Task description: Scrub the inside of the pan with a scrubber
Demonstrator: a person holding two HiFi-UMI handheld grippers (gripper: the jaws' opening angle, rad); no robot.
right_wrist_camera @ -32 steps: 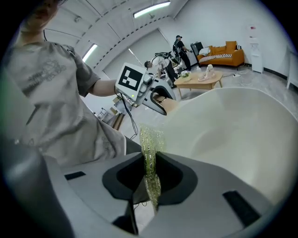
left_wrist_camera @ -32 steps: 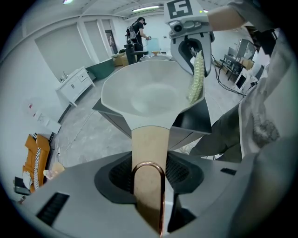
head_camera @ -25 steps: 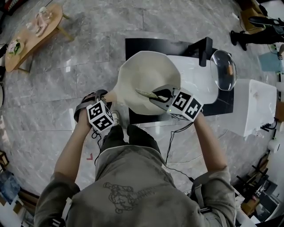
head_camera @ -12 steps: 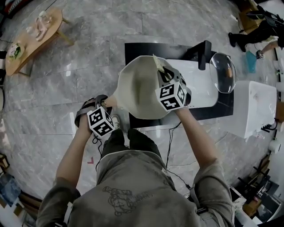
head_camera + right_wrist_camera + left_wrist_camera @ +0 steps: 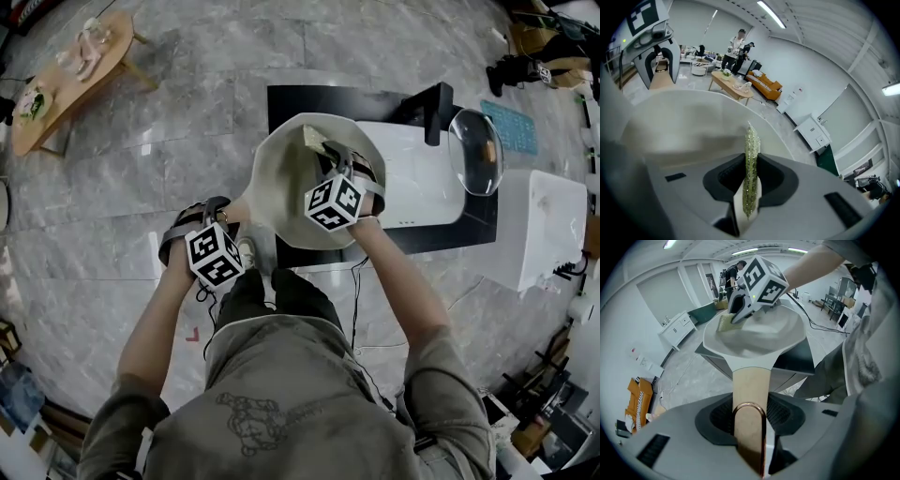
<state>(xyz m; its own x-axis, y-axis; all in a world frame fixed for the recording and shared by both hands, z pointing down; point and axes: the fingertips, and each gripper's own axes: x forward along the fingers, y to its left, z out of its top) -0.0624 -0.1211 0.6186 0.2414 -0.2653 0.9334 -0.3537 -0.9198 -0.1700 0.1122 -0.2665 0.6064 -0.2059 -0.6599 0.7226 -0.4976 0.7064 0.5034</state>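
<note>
The pan (image 5: 291,178), pale cream with a deep bowl, is held up in the air with a black-topped stand (image 5: 375,103) beneath it. Its wooden handle (image 5: 750,385) runs back into the left gripper (image 5: 750,427), whose jaws are clamped on either side of it, around the copper hanging loop. The right gripper (image 5: 336,164) is down inside the pan. Its jaws are pinched onto a thin yellow-green scrubber (image 5: 751,159), which stands edge-on between them and sticks out past the tips toward the pan's far wall, where it appears to touch.

The step in hand looks like the scrubbing itself. To do it well, the scrubber's flat face, not its edge, should lie against the pan. Pressure should be moderate, since the pan is carried only by its handle and a hard push at the far wall would lever it in the left grip. Overlapping strokes from the far wall across the floor toward the handle side would cover the whole inside. The hard jaw tips should stay off the pan's surface, so that only the scrubber rubs.
</note>
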